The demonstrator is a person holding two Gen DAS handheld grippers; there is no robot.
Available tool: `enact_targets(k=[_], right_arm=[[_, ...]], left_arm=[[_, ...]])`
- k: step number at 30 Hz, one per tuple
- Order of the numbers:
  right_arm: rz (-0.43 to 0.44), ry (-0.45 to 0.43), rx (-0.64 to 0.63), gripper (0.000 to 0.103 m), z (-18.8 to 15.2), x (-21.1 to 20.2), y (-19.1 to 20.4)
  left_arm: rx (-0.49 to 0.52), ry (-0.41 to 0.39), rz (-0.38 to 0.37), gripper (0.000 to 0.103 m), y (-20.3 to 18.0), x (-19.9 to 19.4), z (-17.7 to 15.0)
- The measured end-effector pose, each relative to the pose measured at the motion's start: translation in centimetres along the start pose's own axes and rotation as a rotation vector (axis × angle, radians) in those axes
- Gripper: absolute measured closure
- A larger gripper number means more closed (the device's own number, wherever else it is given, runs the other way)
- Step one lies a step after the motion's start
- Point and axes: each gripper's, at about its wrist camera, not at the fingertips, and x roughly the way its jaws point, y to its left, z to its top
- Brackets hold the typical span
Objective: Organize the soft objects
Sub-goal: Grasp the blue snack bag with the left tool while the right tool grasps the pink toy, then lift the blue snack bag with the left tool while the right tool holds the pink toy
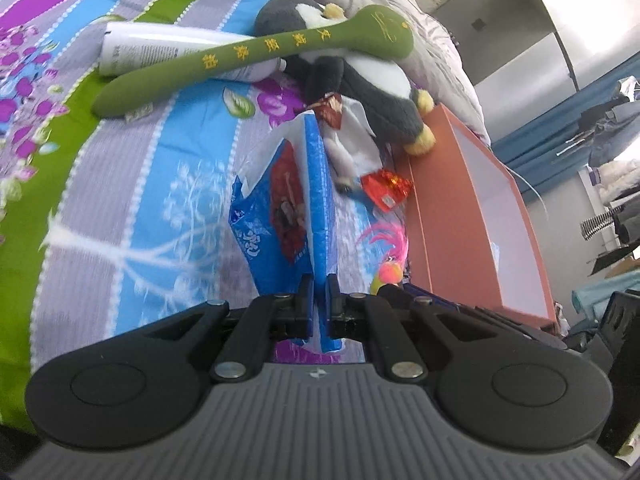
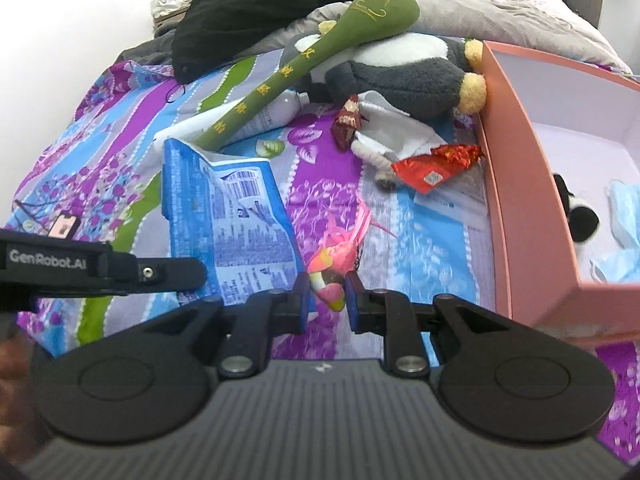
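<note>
My left gripper (image 1: 319,304) is shut on the edge of a blue snack bag (image 1: 288,208), held above the bed; the bag also shows in the right wrist view (image 2: 228,216). My right gripper (image 2: 327,300) is closed around a small pink feathered bird toy (image 2: 340,256), which also shows in the left wrist view (image 1: 388,268). A green plush spoon (image 2: 304,72) leans on a grey and white penguin plush (image 2: 400,68). A pink box (image 2: 516,184) at the right holds a black and white plush (image 2: 580,212) and blue masks (image 2: 624,216).
A white tube (image 1: 160,48), a white cloth doll (image 2: 392,136) and red foil wrappers (image 2: 436,168) lie on the patterned bedsheet (image 1: 120,184). A black garment (image 2: 260,4) and grey quilt (image 2: 480,8) lie at the bed's far end.
</note>
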Motion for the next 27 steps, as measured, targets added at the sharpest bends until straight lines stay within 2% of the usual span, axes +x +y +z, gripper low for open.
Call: enact_targets(k=[7,11,13,15,18,23,27], right_arm=[[0.000,0.031,0.026,0.081,-2.6,-0.8,0.2],[-0.008,0.040,0.015,0.081,-3.3,-0.8,0.3],[-0.009,0.041,0.011,0.081,-3.3,-0.8,0.3],[-0.008,0.038,0.006,0.081,-3.2,-0.9,0.2],[-0.005,0.036,-0.001,0.081,-3.1,-0.8,0.3],[0.000,0.052,-0.008,0.081,-3.1,0.0,0.4],[0.006,0.071,-0.015,0.081,-3.1,0.7,0.3]], left_arm=[[-0.020,0.036,0.005,0.096,0.8,-2.1,-2.9],[-0.052,0.049,0.063,0.095,1.7,-1.7,-3.9],[-0.068,0.063,0.083,0.089,2.1,-1.3,-4.0],[-0.082,0.068,0.099,0.073,2.4,-0.9,-4.1],[-0.109,0.075,0.140,0.057,2.9,-0.4,-4.2],[-0.151,0.090,0.180,0.042,3.9,0.6,-4.6],[-0.184,0.097,0.179,0.042,4.6,1.4,-4.9]])
